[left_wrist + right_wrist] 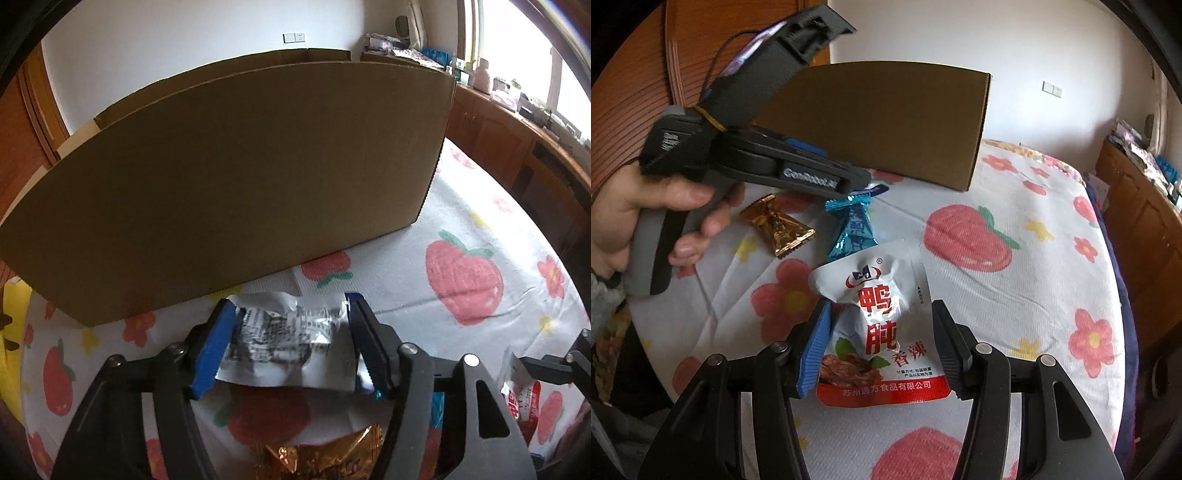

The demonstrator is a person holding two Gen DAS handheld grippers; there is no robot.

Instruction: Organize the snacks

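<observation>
My left gripper (290,332) is shut on a white snack packet with black print (284,343), held above the bed in front of the cardboard box (236,177). A gold candy wrapper (321,458) lies under it. In the right wrist view my right gripper (882,343) is open, its fingers on either side of a white and red duck snack pouch (882,325) lying on the bed. A blue wrapped candy (855,230) and a gold wrapped candy (779,225) lie beyond it. The left gripper body (746,147) is held in a hand at the upper left, in front of the box (879,125).
The bed has a white sheet with strawberries and flowers (1015,295). A wooden cabinet with clutter (509,122) runs along the right under the window. A wooden door (639,110) is at the left. A yellow cushion (11,332) lies by the bed's left edge.
</observation>
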